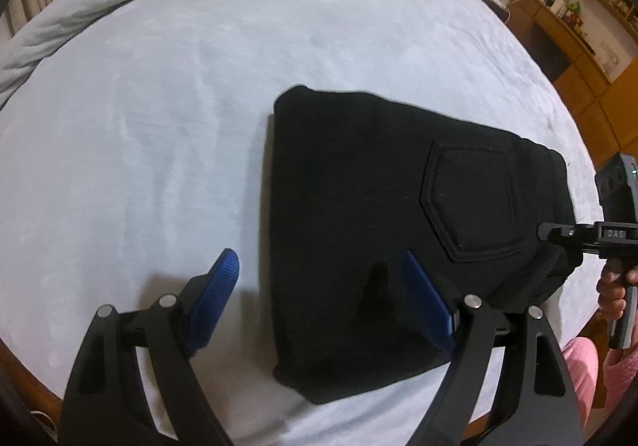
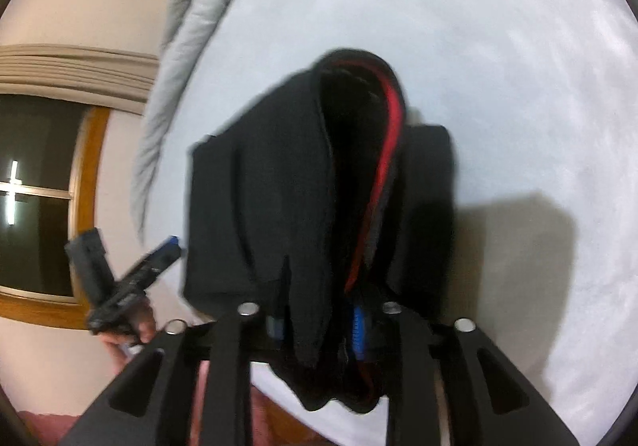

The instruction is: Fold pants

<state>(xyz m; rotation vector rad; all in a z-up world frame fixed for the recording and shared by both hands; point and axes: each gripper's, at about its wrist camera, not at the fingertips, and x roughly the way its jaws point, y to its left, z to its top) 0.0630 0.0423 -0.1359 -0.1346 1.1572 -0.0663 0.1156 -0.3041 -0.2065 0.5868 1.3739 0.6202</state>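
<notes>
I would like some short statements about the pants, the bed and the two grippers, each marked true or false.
1. The black pants lie folded on a pale bed sheet. True.
2. The left gripper is clamped on the pants. False: its jaws stand wide open, one blue pad over the sheet, the other over the cloth.
3. The right gripper has the waistband end of the pants between its jaws. True.
4. The pants show a yellow lining. False: a red strip runs inside the waistband.
5. A back pocket faces up. True.
</notes>
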